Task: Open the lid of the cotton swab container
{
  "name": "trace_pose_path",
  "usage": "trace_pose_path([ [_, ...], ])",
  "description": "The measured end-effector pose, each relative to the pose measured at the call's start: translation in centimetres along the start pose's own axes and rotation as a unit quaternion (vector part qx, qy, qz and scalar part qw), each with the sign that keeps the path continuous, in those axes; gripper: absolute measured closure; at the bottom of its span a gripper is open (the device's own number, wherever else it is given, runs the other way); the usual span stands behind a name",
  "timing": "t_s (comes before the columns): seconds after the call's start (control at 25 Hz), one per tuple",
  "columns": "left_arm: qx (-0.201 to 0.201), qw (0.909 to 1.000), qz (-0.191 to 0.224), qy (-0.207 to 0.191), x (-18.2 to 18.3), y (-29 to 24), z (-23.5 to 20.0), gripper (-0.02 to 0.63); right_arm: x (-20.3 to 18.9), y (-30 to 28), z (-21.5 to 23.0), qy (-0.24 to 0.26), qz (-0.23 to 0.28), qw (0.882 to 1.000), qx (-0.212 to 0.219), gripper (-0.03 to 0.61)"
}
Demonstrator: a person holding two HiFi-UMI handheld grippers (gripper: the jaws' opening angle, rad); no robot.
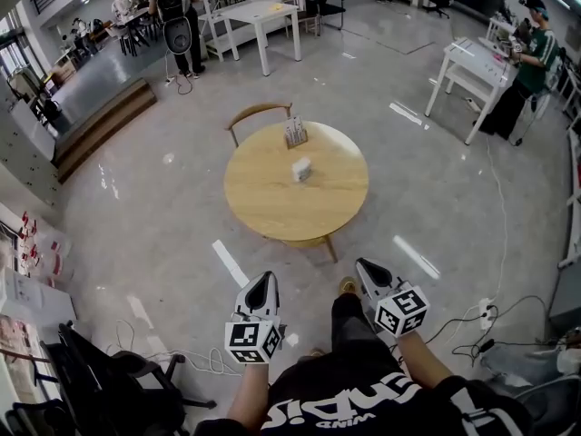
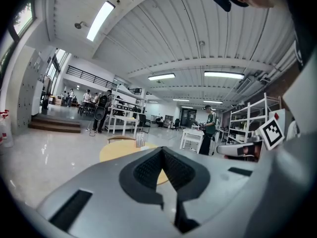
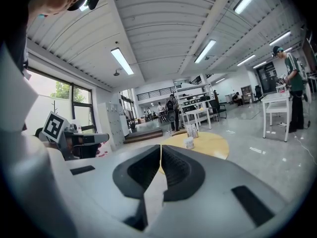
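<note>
Well short of the round pale-wood table, left gripper and right gripper both clamped shut, empty. Near table's centre, straight ahead: small white cotton swab container; neither claw clearly nearer.

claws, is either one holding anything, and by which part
Nothing is held: the left claw and the right claw are both shut and empty, short of the white container on the table.

Table pale wood, matt. Floor glossy, reflective. Left tool, right tool: grey matt plastic.
</note>
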State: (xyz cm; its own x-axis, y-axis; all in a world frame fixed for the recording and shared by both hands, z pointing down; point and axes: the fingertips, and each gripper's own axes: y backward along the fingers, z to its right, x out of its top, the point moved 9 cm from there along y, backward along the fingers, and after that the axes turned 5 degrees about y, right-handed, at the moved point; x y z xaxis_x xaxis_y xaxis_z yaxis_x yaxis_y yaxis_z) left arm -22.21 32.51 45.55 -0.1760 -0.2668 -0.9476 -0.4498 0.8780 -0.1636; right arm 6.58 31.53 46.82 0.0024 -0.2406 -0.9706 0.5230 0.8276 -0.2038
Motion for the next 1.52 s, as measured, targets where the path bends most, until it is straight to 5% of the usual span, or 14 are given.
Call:
trace_pose_path([
  [1.16, 0.007, 0.9995, -0.020, 0.022, 5.0, -21.1, -1.4, 0.604, 6.2, -14.2, 16.7, -0.008, -0.020, 0.999, 0.038, 0.572],
  [1.52, 0.045, 0.9987, -0.016, 0.019, 6.8, -26.6, -0.5, 0.604, 8.5, -17.9, 22.6, -0.006, -0.022, 0.997, 0.069, 0.572],
])
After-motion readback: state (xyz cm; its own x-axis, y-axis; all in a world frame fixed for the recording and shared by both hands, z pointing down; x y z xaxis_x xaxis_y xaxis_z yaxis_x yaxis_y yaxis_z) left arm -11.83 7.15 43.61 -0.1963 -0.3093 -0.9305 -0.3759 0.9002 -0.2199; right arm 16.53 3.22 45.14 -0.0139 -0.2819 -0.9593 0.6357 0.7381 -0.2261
